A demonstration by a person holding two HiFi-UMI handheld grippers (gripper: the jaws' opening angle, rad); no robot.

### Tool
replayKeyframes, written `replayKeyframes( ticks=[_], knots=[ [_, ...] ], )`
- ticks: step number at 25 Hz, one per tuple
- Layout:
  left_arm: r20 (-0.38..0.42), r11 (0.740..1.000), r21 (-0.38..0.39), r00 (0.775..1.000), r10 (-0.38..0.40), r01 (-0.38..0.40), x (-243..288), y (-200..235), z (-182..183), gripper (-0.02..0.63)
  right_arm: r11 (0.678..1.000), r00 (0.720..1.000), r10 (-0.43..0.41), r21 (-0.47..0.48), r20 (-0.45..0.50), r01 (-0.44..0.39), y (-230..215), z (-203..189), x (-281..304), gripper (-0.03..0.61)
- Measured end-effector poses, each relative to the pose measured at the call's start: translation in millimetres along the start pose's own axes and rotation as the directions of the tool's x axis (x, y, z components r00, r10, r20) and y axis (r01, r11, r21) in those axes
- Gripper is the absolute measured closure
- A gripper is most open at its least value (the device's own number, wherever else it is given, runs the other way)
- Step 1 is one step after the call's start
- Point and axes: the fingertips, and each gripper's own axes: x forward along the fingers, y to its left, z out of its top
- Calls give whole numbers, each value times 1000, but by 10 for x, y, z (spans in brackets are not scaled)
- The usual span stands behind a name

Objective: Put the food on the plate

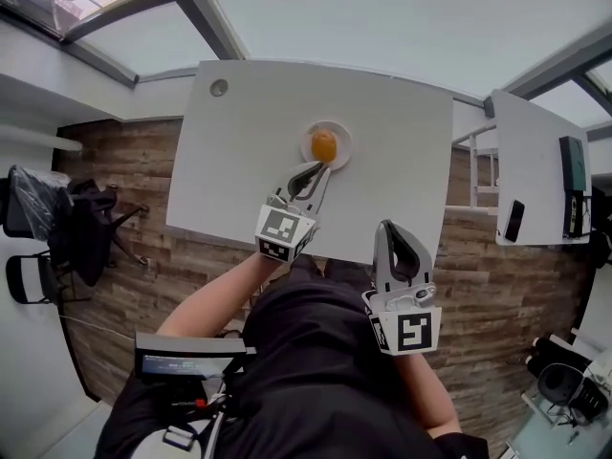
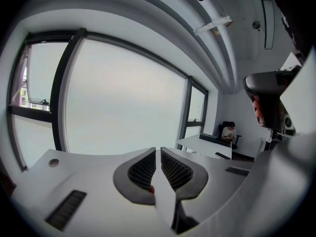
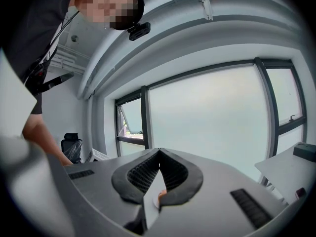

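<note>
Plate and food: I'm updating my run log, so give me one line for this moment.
food: on plate | left gripper: shut, empty, near plate | right gripper: shut, empty

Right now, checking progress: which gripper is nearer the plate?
The left gripper: its tips lie beside the plate bearing orange food; the right gripper hangs nearer the person.

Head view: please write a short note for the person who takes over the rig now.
Left gripper: shut, empty, close to the plate.
Right gripper: shut, empty, by the near edge of the table.
The orange food lies on the plate.
Done: the food is placed.
Left: probably nothing; I see no other food.
</note>
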Motion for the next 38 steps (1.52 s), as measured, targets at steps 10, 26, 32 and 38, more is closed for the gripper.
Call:
replayKeyframes(
  ticks=[10,26,32,38],
  knots=[
    [64,998,-48,997,46,-43,-400,-212,312,607,998,997,65,20,28,-66,125,54,124,572],
    [249,971,-45,939,239,-235,-1116,-149,911,607,994,992,102,-35,71,-100,270,280,363,572],
    [280,963,-73,921,270,-260,-1325,-85,1038,607,993,989,109,-46,98,-105,430,384,366,572],
    [338,959,-35,900,275,-280,-1518,-32,1199,607,995,986,98,-49,135,-92,531,491,386,572]
  ],
)
